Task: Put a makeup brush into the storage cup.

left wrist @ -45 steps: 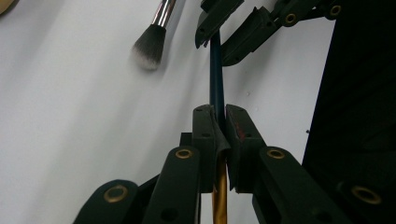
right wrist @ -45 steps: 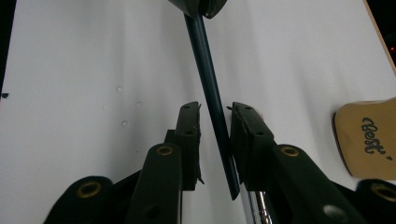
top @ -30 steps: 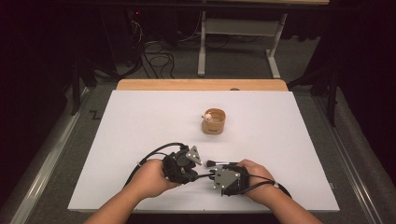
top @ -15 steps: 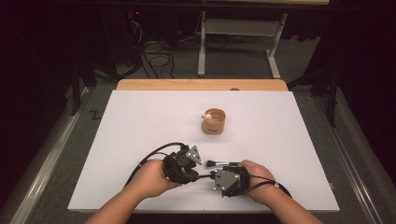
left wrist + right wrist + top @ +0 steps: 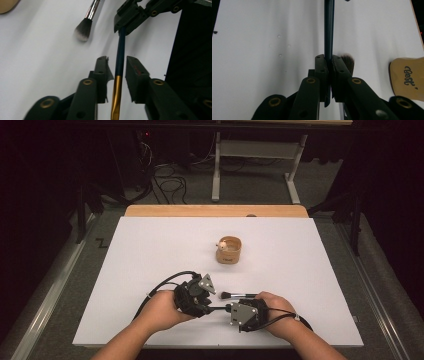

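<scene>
A thin brush with a dark blue and gold handle spans the gap between my two grippers near the table's front edge. My right gripper is shut on the blue handle. My left gripper has just been opening; its jaws stand apart on either side of the handle without pressing it. In the high view the left gripper and right gripper face each other, with the handle between them. A second brush with a silver ferrule and soft bristles lies on the table just beyond them.
A small round wooden cup holding something pale stands mid-table, beyond the grippers; its printed side appears at the right of the right gripper view. The white board covers the table. A wooden strip runs along its far edge.
Both hands and both brushes keep their places in the high view. The jaws are too small there to show any difference.
</scene>
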{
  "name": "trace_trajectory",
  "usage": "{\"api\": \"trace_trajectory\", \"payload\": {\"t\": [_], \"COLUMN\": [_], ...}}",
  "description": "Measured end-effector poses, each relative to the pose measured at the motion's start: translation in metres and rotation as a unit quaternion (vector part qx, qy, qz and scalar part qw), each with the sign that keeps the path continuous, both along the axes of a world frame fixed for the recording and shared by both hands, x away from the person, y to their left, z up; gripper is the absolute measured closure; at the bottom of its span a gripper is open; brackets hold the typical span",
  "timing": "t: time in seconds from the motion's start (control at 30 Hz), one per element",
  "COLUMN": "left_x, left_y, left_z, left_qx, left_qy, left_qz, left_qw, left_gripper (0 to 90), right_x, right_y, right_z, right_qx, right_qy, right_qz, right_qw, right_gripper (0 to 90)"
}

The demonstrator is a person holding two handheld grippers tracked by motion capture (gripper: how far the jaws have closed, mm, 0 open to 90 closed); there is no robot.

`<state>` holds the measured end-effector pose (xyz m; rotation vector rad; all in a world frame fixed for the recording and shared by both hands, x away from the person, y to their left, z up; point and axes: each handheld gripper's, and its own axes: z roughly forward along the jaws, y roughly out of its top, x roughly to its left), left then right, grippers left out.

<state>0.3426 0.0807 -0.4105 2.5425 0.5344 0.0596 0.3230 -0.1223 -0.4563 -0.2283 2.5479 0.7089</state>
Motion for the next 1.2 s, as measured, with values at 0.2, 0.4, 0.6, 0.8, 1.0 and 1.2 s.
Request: {"api": "trace_trajectory", "payload": {"t": [0.2, 0.4, 0.6, 0.8, 1.0, 1.2], "left_x": [0.0, 0.0, -0.001, -0.001, 0.001, 0.002], "left_y": [0.002, 0.003, 0.007, 0.013, 0.023, 0.036], "left_z": [0.001, 0.001, -0.001, -0.002, -0.005, -0.017], "left_qx": [0.004, 0.007, 0.01, 0.0, -0.01, -0.024], "left_qy": [-0.017, -0.036, -0.043, -0.047, -0.051, -0.05], "left_qz": [0.016, 0.036, 0.046, 0.055, 0.079, 0.108], "left_qw": [0.9997, 0.9987, 0.998, 0.9974, 0.9955, 0.9926], "left_gripper": [48.5, 29.1, 16.6, 9.0, 4.2, 0.9], "right_x": [0.001, 0.004, 0.006, 0.008, 0.009, 0.011], "right_y": [0.0, -0.003, -0.007, -0.013, -0.019, -0.028], "right_z": [-0.001, -0.001, -0.001, -0.001, -0.001, -0.002], "right_qx": [-0.001, -0.01, -0.015, -0.013, -0.009, -0.006], "right_qy": [0.003, 0.0, -0.001, 0.0, 0.005, 0.008], "right_qz": [-0.006, -0.01, -0.019, -0.03, -0.047, -0.058], "right_qw": [1.0, 0.9999, 0.9997, 0.9995, 0.9988, 0.9982], "right_gripper": [86.4, 86.4, 86.4, 86.4, 86.4, 86.4]}}
